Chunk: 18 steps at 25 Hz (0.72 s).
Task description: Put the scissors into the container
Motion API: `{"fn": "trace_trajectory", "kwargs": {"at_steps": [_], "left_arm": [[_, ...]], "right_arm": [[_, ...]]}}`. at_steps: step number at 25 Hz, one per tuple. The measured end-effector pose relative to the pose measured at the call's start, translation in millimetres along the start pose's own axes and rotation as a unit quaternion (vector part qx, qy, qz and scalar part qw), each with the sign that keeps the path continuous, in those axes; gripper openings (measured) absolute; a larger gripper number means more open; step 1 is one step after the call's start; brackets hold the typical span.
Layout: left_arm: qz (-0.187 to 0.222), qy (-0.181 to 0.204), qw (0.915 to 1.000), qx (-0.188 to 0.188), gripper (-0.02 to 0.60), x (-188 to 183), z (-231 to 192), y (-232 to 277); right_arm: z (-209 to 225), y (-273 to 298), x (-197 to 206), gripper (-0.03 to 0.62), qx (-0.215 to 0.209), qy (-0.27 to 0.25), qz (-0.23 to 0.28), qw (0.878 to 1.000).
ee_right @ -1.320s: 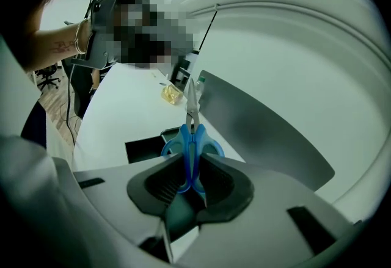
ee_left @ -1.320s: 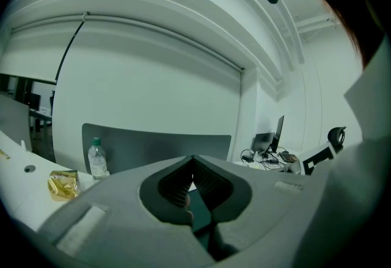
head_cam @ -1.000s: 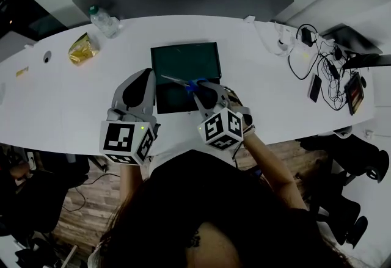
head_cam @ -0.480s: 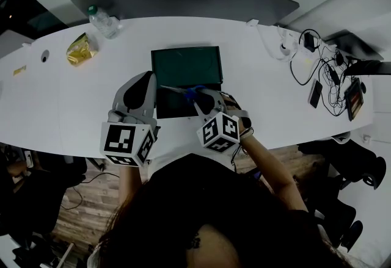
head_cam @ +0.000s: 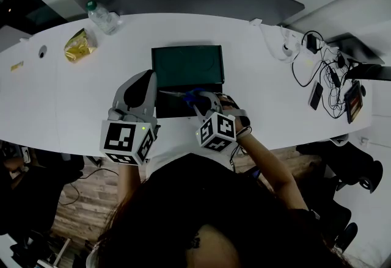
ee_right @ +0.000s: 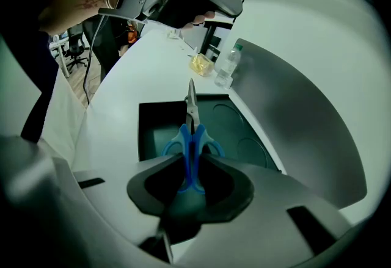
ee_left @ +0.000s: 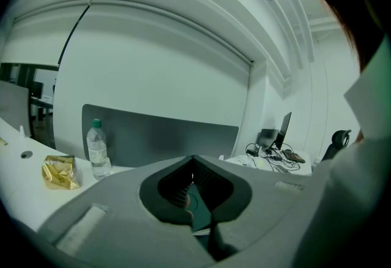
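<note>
R gripper [ee_right: 190, 169] pinching scissors [ee_right: 193, 129] by blue handles, blades fwd, held over container [ee_right: 153, 126], not in yet. L gripper [ee_left: 194, 182] jaws pressed together, empty. We judge carry step; next we'd lower scissors inside, then let go.

left hand-held gripper [head_cam: 145, 77]: grey shell, checkered marker cube [head_cam: 127, 141].
</note>
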State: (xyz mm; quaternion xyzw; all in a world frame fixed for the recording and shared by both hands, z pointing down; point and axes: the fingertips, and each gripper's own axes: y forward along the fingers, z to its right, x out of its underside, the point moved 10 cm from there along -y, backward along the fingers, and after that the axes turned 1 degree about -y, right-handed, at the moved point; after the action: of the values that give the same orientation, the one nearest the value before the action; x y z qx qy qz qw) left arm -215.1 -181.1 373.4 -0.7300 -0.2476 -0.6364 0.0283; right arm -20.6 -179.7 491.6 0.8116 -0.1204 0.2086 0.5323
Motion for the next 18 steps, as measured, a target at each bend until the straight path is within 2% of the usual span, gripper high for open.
{"fn": "trace_trajectory", "kwargs": {"at_steps": [18], "left_arm": [[-0.019, -0.023, 0.9994, -0.016, 0.012, 14, -20, 8]], "right_arm": [[-5, 39, 11, 0.086, -0.042, -0.047, -0.068, 0.996]]}}
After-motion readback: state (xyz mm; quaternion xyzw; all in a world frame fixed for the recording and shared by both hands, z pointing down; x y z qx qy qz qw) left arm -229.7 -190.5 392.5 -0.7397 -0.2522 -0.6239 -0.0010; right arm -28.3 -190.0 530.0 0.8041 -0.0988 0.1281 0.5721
